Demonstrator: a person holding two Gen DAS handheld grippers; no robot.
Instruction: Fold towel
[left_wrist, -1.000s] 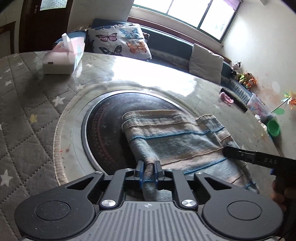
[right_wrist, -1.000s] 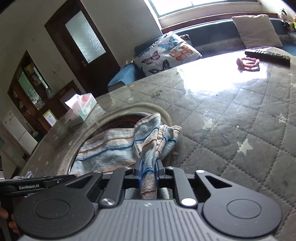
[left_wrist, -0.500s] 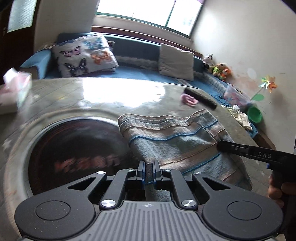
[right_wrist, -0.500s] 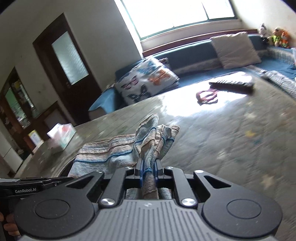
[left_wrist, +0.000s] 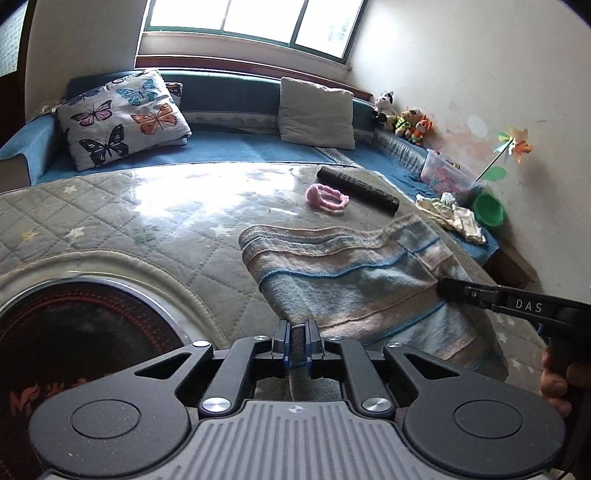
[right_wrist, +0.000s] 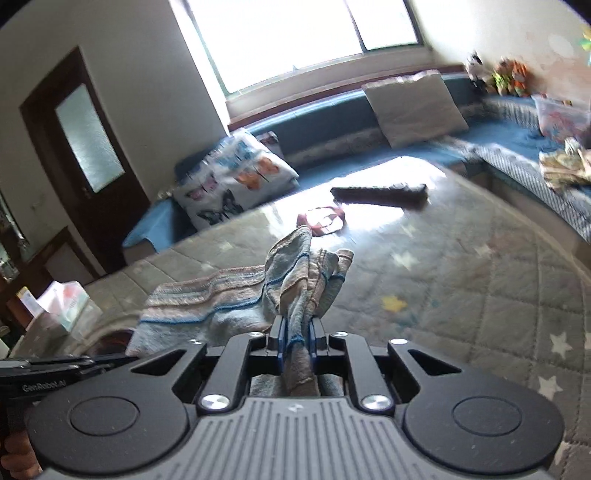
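Left wrist view: my left gripper (left_wrist: 297, 345) is pinching the near edge of the striped towel (left_wrist: 354, 273), which is lying across the quilted table (left_wrist: 147, 221). Right wrist view: my right gripper (right_wrist: 295, 341) is clamping a bunched towel (right_wrist: 236, 299) corner

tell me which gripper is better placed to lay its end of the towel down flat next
Left, probably. The left gripper pinches a flat, spread edge of the towel low over the table. The right gripper holds a bunched, twisted wad that likely needs straightening first.
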